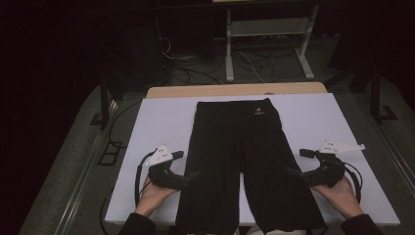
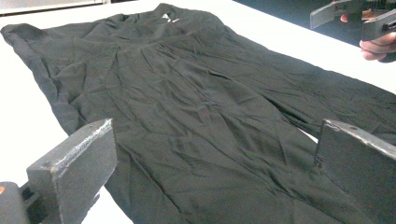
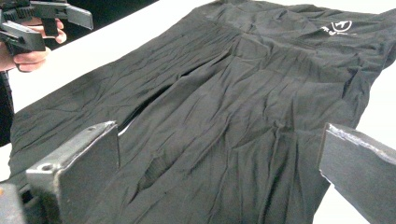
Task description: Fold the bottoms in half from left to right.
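A small white logo (image 3: 337,27) marks the black shorts' (image 1: 244,161) waistband; its lettering is unreadable.

White table (image 1: 161,117), metal frame (image 1: 266,29), floor cables (image 1: 195,68)

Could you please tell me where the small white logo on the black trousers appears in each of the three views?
High view: the white logo sits near the waistband, at the far right of the black trousers.
Left gripper view: at the top centre, small, on the far end of the cloth.
Right gripper view: at the upper right, near the waistband.
Shared landmark: the slit between the two legs.
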